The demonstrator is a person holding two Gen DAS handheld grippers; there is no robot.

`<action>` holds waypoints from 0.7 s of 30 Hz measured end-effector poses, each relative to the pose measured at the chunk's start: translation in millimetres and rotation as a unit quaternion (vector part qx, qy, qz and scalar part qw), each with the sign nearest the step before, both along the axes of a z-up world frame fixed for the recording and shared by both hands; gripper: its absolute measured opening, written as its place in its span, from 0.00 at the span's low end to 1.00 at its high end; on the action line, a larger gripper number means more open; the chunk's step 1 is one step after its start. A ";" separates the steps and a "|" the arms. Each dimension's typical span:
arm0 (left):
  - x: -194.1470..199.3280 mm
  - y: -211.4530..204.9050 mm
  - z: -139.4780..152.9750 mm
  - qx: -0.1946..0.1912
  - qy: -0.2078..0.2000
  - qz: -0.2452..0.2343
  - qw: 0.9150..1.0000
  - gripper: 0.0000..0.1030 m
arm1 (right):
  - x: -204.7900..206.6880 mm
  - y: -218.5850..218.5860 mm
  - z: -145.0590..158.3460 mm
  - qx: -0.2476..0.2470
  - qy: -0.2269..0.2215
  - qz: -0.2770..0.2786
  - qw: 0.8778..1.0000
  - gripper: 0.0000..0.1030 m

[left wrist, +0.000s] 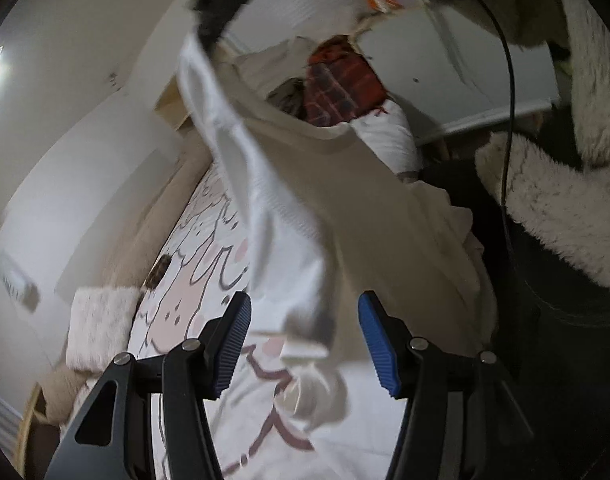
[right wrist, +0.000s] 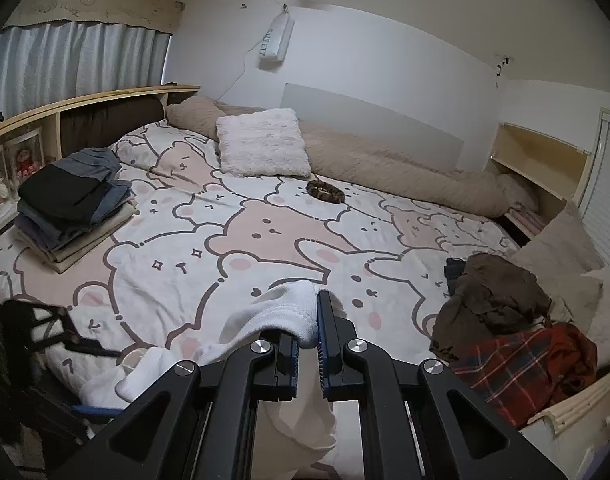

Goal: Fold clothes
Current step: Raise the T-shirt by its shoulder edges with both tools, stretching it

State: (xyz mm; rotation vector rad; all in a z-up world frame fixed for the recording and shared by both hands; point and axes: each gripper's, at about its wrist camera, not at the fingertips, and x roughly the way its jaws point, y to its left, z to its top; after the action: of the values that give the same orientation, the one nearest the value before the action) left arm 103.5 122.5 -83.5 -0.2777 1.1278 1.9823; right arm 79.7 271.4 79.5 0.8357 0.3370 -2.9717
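Laundry folding mid-lift: the right gripper (right wrist: 307,334) is clamped on a white garment (right wrist: 281,312), holding it above the bear-print bed (right wrist: 233,240). The left gripper (left wrist: 305,340) stands apart, its blue pads (left wrist: 379,346) flanking the hanging cloth without pressing. Next, by the look of it, the left must pinch a free edge.

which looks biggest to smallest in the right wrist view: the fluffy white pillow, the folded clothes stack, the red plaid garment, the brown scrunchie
1. Folded clothes stack and red plaid garment: about alike in the frame, and the plaid lies nearer the camera, so no ranking between them.
2. Fluffy white pillow, a bit smaller, though it lies farther off.
3. Brown scrunchie, clearly smallest.
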 end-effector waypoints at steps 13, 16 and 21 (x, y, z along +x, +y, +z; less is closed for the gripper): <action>-87.4 -62.3 134.1 0.242 -0.001 0.217 0.946 0.06 | 3.4 4.2 25.3 0.028 0.025 0.022 0.999 0.08; -85.0 -77.3 179.9 0.291 0.037 0.232 0.927 0.06 | 6.2 -5.2 47.1 0.057 0.057 0.039 0.996 0.08; -57.2 -89.8 252.6 0.335 0.131 0.235 0.903 0.06 | 17.3 -25.3 92.9 0.138 0.125 0.059 0.981 0.08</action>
State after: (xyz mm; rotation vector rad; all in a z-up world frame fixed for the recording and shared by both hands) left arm 46.2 32.7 169.2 0.1020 0.4805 2.7718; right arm 97.0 246.1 172.5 0.4354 0.7956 -2.9589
